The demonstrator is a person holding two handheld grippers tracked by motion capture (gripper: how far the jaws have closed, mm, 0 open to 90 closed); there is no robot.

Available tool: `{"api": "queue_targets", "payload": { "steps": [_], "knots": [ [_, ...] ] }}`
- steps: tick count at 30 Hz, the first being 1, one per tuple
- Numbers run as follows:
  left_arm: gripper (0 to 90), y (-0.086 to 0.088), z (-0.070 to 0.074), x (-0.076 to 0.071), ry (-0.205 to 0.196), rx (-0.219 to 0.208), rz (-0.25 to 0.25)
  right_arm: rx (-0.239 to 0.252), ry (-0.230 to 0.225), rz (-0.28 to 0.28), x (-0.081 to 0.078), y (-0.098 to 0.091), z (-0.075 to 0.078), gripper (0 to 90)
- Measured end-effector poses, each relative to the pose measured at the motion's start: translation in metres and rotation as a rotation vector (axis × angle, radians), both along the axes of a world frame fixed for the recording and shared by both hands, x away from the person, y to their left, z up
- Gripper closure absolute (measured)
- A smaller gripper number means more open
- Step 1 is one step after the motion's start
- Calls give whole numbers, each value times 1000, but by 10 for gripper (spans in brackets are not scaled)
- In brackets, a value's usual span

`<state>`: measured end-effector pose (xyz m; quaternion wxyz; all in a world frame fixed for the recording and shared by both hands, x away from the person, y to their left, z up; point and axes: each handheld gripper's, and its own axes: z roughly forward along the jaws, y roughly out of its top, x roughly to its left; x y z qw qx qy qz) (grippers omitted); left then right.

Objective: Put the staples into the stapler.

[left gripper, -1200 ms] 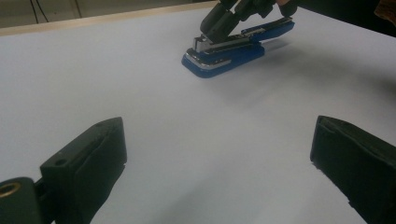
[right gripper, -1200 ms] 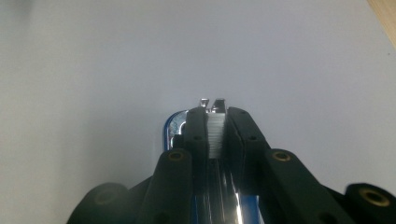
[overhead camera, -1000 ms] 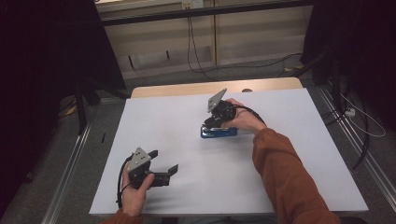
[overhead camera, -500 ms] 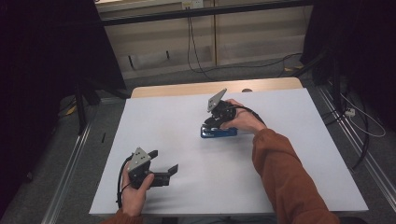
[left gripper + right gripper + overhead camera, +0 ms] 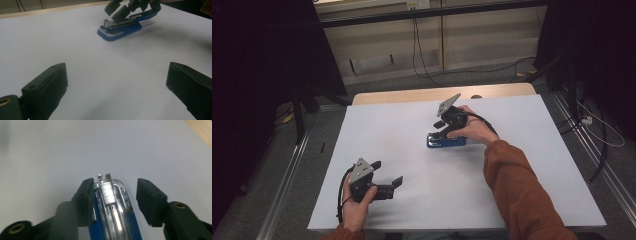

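A blue stapler (image 5: 447,142) with a chrome top lies flat on the white table (image 5: 412,120), right of centre. My right gripper (image 5: 439,130) hangs over its front end, tilted down. In the right gripper view the stapler (image 5: 112,205) sits between the jaws of the right gripper (image 5: 115,185). The left pad lies against its side and the right pad stands off with a clear gap. These jaws have just been opening. My left gripper (image 5: 388,172) rests near the front left of the table, wide open with nothing between its fingers. Ahead of it in the left gripper view lie the stapler (image 5: 120,27) and the right gripper (image 5: 118,10).
Bare white tabletop lies between the two grippers (image 5: 117,75). A wooden strip (image 5: 412,95) runs along the table's far edge. Cables trail on the floor behind and to the right of the table.
Both hands have kept their places. The right gripper's jaws look slightly wider apart around the stapler than before. The stapler has not shifted.
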<state>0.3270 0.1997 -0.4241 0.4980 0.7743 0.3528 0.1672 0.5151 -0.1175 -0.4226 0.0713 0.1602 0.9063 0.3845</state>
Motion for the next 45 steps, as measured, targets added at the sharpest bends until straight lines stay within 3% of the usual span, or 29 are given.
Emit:
{"api": "queue_targets", "payload": {
  "steps": [7,10,18,27,31,36,45],
  "knots": [
    [38,0,0,0,-1,3,4,45,29,-79,-4,-9,0,337],
    [38,0,0,0,-3,-2,2,70,23,-120,-7,-11,2,253],
    [38,1,0,0,-2,1,10,136,8,-198,-15,-17,7,132],
    [38,1,0,1,0,-2,10,133,31,-229,-25,-27,-3,92],
    [38,1,0,1,-1,4,9,162,28,-275,-29,-32,-1,65],
    [37,3,-1,0,1,5,27,179,-14,-369,-36,-41,0,66],
    [35,6,-2,1,6,-3,25,215,-24,-455,-49,-58,0,42]
  ]
}}
